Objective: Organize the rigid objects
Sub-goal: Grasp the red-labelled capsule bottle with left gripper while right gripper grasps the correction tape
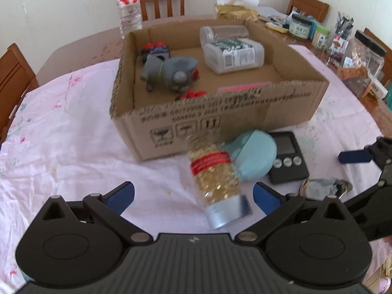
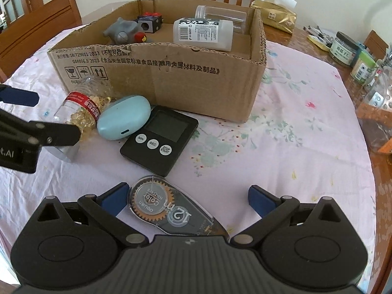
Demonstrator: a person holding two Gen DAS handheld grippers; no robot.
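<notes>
1. So, nearest the right camera, the right tongs (image 2: 187, 197) are spread wide with nothing gripped; a clear correction tape dispenser (image 2: 169, 210) lies flat on the worktop (image 2: 294, 159) between the blue pads.
2. The left tongs (image 1: 193, 193) are wide open too, empty. A capsule bottle (image 1: 216, 178) with a silver cap and red label lies tilted between the pads, blurred, touching neither.
3. At about 1 o'clock from the bottle there's a pale blue case (image 2: 123, 117), touching it, and a black timer (image 2: 160, 140) just beside that.
4. Further off at 12 o'clock, the cardboard box (image 2: 171, 80) holds a grey toy (image 1: 169, 73), a dark block (image 2: 149, 23) with red buttons, and two white bottles (image 1: 232, 51).
</notes>
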